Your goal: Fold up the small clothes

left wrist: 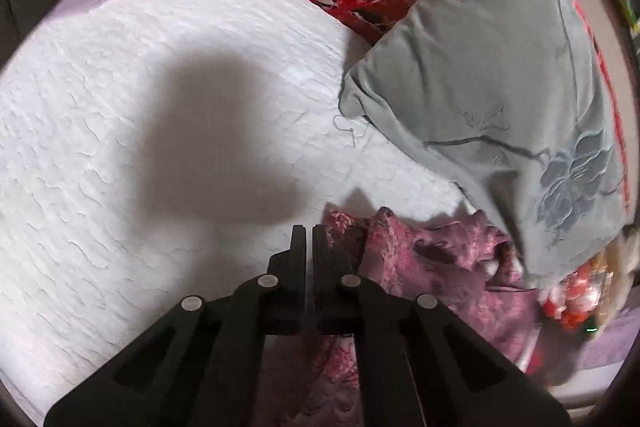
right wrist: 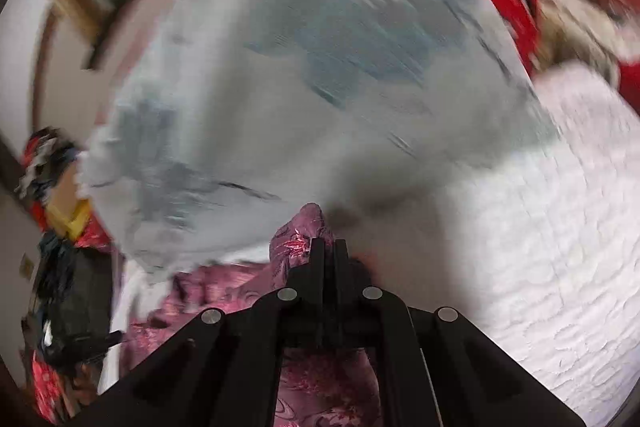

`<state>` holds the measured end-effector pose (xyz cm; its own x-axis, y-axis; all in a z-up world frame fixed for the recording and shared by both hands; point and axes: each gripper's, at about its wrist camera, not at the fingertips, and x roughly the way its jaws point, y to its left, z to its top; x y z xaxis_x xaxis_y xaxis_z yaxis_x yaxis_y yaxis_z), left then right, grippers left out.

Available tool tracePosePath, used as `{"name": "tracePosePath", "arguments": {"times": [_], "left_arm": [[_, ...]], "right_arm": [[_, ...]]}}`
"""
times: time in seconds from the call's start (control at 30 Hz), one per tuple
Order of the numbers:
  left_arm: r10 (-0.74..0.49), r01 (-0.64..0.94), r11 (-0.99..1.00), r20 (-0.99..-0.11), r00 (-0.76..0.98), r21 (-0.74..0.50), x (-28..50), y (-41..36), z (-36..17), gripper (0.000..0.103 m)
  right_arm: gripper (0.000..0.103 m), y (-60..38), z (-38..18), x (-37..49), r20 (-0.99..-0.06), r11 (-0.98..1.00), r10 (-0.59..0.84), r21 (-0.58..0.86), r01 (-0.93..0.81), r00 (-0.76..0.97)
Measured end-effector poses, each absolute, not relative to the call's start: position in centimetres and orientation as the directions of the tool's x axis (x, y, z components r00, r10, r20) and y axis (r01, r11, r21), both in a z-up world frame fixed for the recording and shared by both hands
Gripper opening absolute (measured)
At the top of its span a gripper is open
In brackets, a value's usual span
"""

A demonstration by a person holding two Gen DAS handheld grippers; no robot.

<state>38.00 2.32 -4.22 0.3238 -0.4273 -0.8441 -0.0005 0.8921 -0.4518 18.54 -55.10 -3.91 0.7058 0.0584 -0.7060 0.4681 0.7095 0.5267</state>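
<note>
Left gripper [left wrist: 306, 233] and right gripper [right wrist: 329, 245] each pinch the maroon garment [left wrist: 436, 259], which hangs below and beside the fingers. Judgement: keep both pinches firm, spread apart, lay it flat on the white bedspread [left wrist: 120, 131] ahead.

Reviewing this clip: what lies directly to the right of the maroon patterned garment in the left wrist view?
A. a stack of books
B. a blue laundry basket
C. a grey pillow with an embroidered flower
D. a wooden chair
C: the grey pillow, with a flower stitched near its lower corner, lies beside the maroon garment on the white bedspread.
</note>
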Motion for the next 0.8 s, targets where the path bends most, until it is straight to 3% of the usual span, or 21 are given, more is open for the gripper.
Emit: {"name": "tracePosePath", "arguments": {"times": [0.07, 0.1, 0.13, 0.2, 0.27, 0.3, 0.37, 0.4, 0.43, 0.47, 0.57, 0.67, 0.8], "left_arm": [[-0.499, 0.037, 0.858, -0.816, 0.292, -0.512, 37.9, 2.4, -4.2, 0.007], [-0.522, 0.061, 0.847, -0.808, 0.272, -0.527, 37.8, 2.2, -4.2, 0.022], [-0.528, 0.077, 0.846, -0.809, 0.257, -0.528, 37.7, 1.6, -4.2, 0.046], [-0.521, 0.105, 0.853, -0.821, 0.236, -0.511, 37.4, 0.3, -4.4, 0.065], [-0.527, 0.136, 0.850, -0.824, 0.209, -0.510, 36.9, -1.1, -4.5, 0.065], [-0.515, 0.144, 0.857, -0.835, 0.196, -0.495, 36.7, -1.9, -4.7, 0.064], [-0.451, 0.185, 0.890, -0.863, 0.229, -0.416, 35.7, -3.1, -4.2, 0.019], [-0.410, 0.217, 0.906, -0.879, 0.244, -0.363, 35.2, -3.8, -3.8, 0.005], [-0.393, 0.222, 0.914, -0.877, 0.276, -0.339, 34.7, -4.0, -3.2, 0.005], [-0.394, 0.220, 0.915, -0.867, 0.304, -0.338, 34.4, -3.8, -2.6, 0.005], [-0.435, 0.211, 0.900, -0.817, 0.379, -0.382, 34.0, -2.7, -0.8, 0.005], [-0.381, 0.156, 0.924, -0.819, 0.429, -0.348, 35.0, -2.5, -1.3, 0.004], [-0.223, 0.064, 0.974, -0.892, 0.392, -0.216, 36.6, -3.1, -5.6, 0.005]], "right_arm": [[0.006, -55.4, -5.3, 18.2, -0.695, 0.670, 0.119, 0.583, 0.459, 0.709], [0.010, -55.4, -5.4, 17.7, -0.677, 0.655, 0.123, 0.604, 0.453, 0.725], [0.010, -55.5, -5.5, 17.2, -0.652, 0.639, 0.134, 0.633, 0.438, 0.747], [0.014, -55.7, -5.8, 16.7, -0.615, 0.601, 0.172, 0.684, 0.412, 0.770], [0.034, -55.9, -6.0, 16.5, -0.601, 0.573, 0.184, 0.708, 0.413, 0.777], [0.039, -55.8, -6.1, 16.4, -0.601, 0.569, 0.191, 0.712, 0.411, 0.776], [0.042, -55.1, -6.3, 16.9, -0.635, 0.594, 0.190, 0.681, 0.428, 0.749], [0.037, -54.5, -6.0, 17.2, -0.655, 0.622, 0.184, 0.655, 0.429, 0.733], [0.016, -53.8, -5.5, 17.5, -0.671, 0.667, 0.177, 0.620, 0.414, 0.720], [0.004, -53.3, -4.8, 17.8, -0.682, 0.707, 0.166, 0.586, 0.395, 0.713], [0.004, -52.9, -1.7, 17.0, -0.602, 0.749, 0.142, 0.584, 0.312, 0.786], [0.004, -53.9, -0.2, 16.6, -0.535, 0.720, 0.117, 0.626, 0.300, 0.837], [0.004, -55.1, -3.5, 17.9, -0.626, 0.686, 0.104, 0.608, 0.400, 0.773]]}}
